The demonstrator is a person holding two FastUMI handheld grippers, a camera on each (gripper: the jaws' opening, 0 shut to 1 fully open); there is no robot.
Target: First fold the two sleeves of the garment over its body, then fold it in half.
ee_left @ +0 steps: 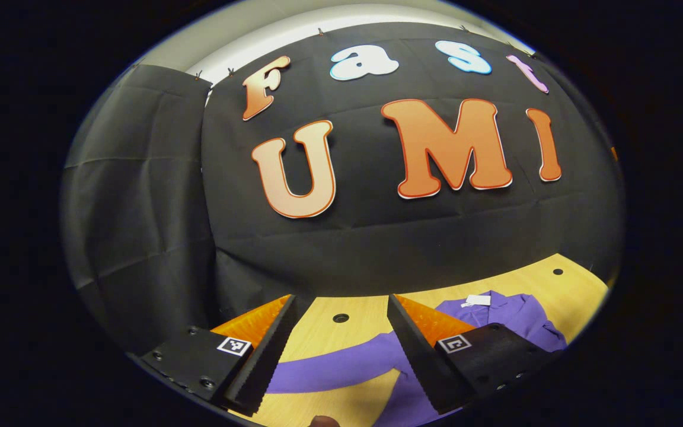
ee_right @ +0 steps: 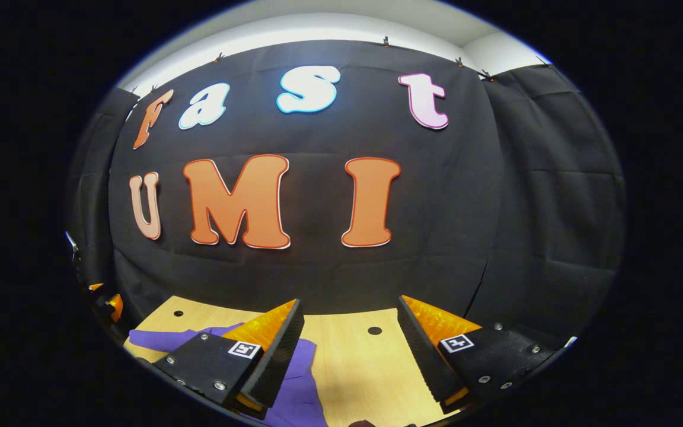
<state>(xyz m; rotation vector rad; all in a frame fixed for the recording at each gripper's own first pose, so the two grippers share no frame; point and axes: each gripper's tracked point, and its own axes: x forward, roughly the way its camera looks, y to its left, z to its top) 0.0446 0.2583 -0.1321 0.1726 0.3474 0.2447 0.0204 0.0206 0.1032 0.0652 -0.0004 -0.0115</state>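
- In the left gripper view, the left gripper is being held above the worktop with its fingers spread apart, nothing being pinched.
- The purple garment is being seen lying on the worktop, with a sleeve stretched between the fingers; its lower part is being cut off by the view's edge and partly hidden behind the right-hand finger.
- In the right gripper view, the right gripper is being held with fingers spread, empty.
- There the garment is being largely hidden behind the left-hand finger.
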